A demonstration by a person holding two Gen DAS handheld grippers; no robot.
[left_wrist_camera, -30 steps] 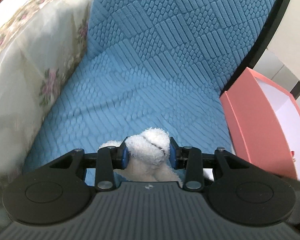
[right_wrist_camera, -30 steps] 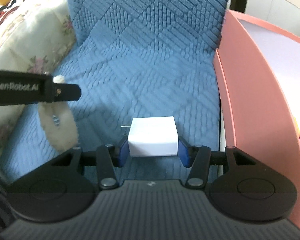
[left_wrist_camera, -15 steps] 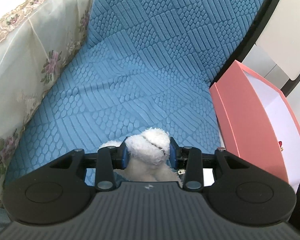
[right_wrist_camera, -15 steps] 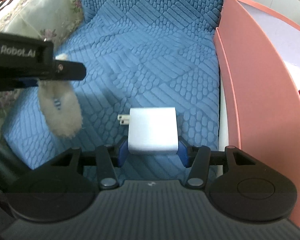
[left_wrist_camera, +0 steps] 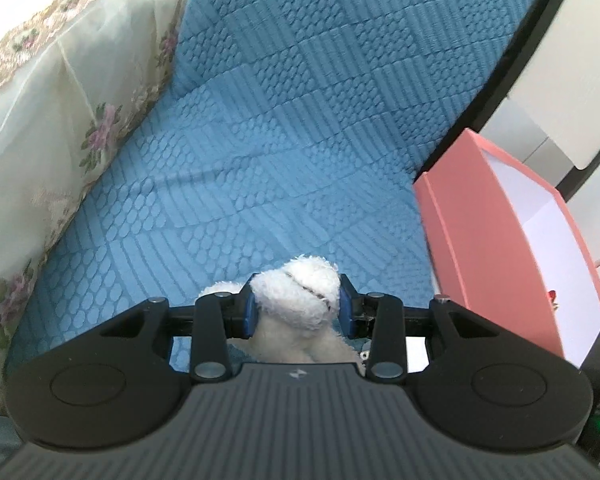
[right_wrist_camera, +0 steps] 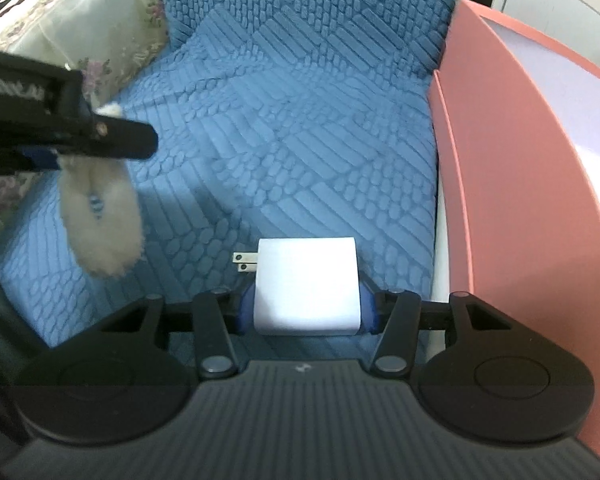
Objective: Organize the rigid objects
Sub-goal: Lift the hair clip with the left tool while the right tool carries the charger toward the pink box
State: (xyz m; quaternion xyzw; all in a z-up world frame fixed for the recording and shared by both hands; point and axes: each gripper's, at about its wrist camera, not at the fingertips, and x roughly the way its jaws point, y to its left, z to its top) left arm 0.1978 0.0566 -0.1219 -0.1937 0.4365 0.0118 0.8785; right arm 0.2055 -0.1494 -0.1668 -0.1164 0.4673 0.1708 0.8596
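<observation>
Jaws of the right gripper (right_wrist_camera: pixel 306 312) pinched a white charger (right_wrist_camera: pixel 306 284), its prongs pointing left, above the blue quilt (right_wrist_camera: pixel 292 120). The left gripper (left_wrist_camera: pixel 296 312) clamped a white plush toy (left_wrist_camera: pixel 300 300), which dangled over the quilt's left side. Lettering on the left gripper's side was too blurred to read. Just right stood a pink box (right_wrist_camera: pixel 512 168), white inside, a small red item barely visible in it.

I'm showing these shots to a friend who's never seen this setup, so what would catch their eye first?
Probably the fluffy white plush toy pinched in the left gripper, dangling above the blue textured cushion. Next, the white plug-in charger clamped in the right gripper, its two prongs pointing left. Then the big pink box standing open along the cushion's right edge.
</observation>
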